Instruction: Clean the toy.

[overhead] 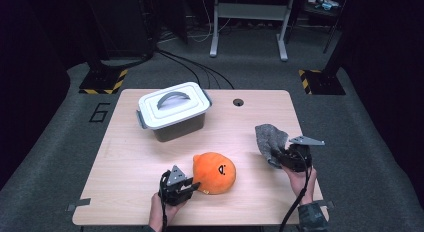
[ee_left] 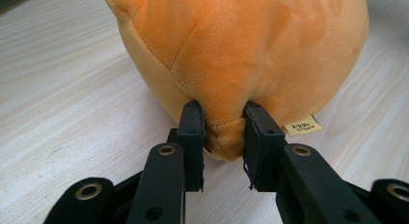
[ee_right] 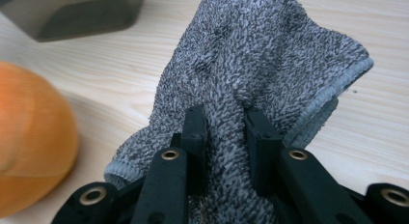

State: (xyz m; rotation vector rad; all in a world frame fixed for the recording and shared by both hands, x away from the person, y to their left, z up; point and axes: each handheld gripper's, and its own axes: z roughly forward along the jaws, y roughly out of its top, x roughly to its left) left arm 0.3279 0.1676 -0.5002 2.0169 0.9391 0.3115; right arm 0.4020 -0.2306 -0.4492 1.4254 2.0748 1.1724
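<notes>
table (overhead: 130, 157): under all
box (overhead: 173, 112): behind the plush, to its left
plush (overhead: 215, 173): table's near middle
cloth (overhead: 270, 140): right of the plush, apart

The orange plush toy (overhead: 215, 172) sat on the near half of the table, a round, soft dome with a small dark face mark on its top right side. A little nub at its near-left edge (ee_left: 224, 137) was squeezed in, bunched into a fold, and a pale yellow tag (ee_left: 302, 125) stuck out flat beside it, low against the wood. Its base rested on the tabletop. Off to the right, the grey cloth (overhead: 270, 137) was a speckled, knitted-looking rag with a lighter stitched hem (ee_right: 337, 86). It was pinched at a fold (ee_right: 226, 137) and stood bunched and raised, its upper part draped in loose creases, well apart from the plush.
</notes>
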